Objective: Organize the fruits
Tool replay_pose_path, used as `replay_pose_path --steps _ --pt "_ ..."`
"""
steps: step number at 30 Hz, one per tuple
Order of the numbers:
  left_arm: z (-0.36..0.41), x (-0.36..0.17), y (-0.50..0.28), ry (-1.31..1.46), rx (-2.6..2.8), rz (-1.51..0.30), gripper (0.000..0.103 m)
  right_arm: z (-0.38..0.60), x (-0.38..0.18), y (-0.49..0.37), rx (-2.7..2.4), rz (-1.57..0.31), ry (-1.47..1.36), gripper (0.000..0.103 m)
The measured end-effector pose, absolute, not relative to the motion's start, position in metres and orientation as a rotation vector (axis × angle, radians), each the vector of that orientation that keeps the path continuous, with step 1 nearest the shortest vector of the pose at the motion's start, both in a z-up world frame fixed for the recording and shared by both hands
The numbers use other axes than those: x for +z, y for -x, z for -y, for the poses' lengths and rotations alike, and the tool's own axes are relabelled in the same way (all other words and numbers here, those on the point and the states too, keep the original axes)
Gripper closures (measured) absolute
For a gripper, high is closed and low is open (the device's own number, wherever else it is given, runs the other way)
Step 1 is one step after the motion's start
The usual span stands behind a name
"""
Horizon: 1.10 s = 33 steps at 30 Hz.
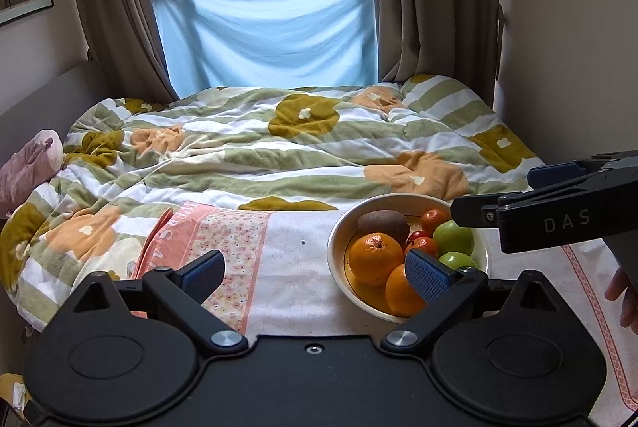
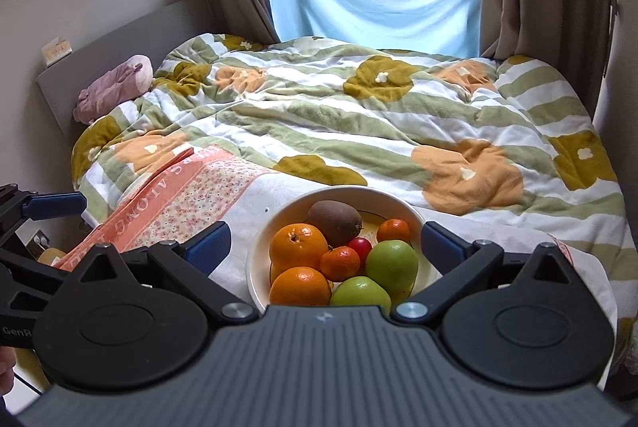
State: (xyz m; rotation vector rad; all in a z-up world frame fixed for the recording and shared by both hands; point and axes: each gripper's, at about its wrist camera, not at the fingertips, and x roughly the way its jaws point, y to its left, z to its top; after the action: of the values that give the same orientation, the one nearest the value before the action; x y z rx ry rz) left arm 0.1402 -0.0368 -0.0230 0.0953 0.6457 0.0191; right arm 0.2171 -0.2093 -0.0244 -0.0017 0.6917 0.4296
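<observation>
- Bowl [image 2: 414, 217] sits low centre of the right wrist view, on a white cloth [image 2: 255, 195] with a pink floral border, spread over the near end of a bed; probably laid there as a flat work surface.
- All fruit is piled in the bowl, touching; none lies on the cloth. Sorting looks not yet begun.
- Right gripper [image 2: 325, 245] hangs above the bowl's near edge, jaws wide apart, holding nothing; the bowl shows between its fingers, likely lined up for a first pick.
- Left gripper [image 1: 319, 269] is lower centre of the left wrist view, also spread wide and empty, facing bare cloth left of the bowl; its right pad overlaps the bowl's near fruit in the picture, contact unclear.
- Fruit look: two big oranges [image 2: 297, 245] at the bowl's left, two small mandarins [image 2: 339, 262], brown kiwi [image 2: 335, 221] at the back, two green apples [image 2: 391, 264] at the right, one small red fruit [image 2: 361, 246] wedged mid-pile.
- Striped flowered quilt [image 2: 359, 116] rumpled behind; pink plush toy [image 2: 115, 88] at upper left.
</observation>
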Motion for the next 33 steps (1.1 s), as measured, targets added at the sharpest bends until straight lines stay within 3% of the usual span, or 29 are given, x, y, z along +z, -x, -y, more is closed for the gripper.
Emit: replay_pose_path --steps 15,33 --pt "0.016 -0.013 -0.113 -0.109 -0.178 -0.658 0.004 0.218 -0.014 -0.135 0.150 -0.769 -0.052 0.000" --pt "0.062 -0.126 -0.139 -0.143 -0.369 -0.762 0.010 0.256 -0.113 -0.123 -0.065 -0.842 -0.256 0.000"
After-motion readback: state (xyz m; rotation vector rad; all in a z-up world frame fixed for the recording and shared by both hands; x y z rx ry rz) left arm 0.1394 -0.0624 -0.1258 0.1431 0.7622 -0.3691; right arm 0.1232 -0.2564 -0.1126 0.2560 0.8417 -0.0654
